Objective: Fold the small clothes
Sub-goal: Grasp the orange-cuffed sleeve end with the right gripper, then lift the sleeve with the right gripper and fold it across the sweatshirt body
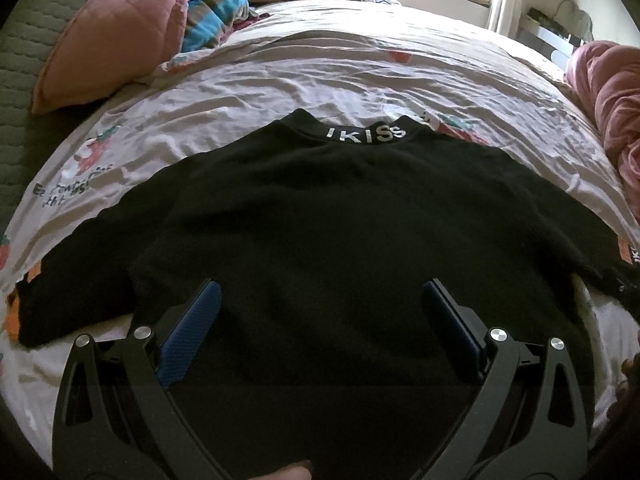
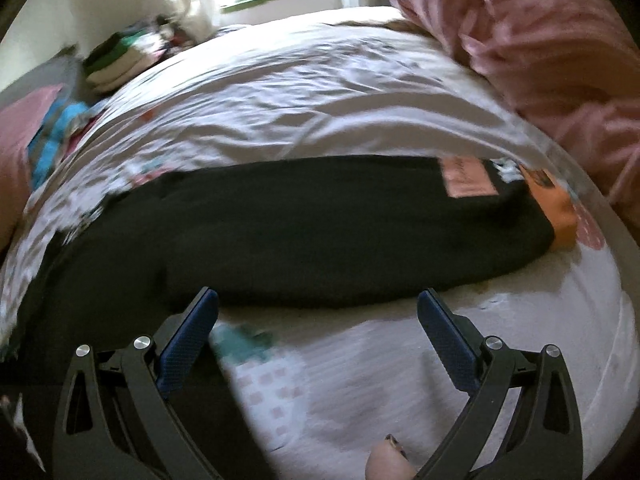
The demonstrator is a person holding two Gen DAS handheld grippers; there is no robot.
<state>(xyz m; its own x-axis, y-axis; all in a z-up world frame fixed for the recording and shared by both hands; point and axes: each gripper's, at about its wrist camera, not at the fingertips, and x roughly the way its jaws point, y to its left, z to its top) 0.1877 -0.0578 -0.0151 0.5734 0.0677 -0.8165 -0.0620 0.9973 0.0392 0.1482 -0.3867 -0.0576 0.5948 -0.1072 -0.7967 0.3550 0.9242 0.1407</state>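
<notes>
A black sweatshirt lies spread flat on the bed, its collar, lettered "IKISS", on the far side. Left of the sweatshirt, a pink pillow leans at the bed's edge. The left claw hangs wide apart over the sweatshirt's near hem, holding nothing. The right claw, also spread wide and empty, hovers by the sweatshirt's right sleeve. Right of the sweatshirt, a pink blanket is bunched up.

White letters "IKISS" stand on the collar of the black shirt; the bedsheet print is unreadable.
</notes>
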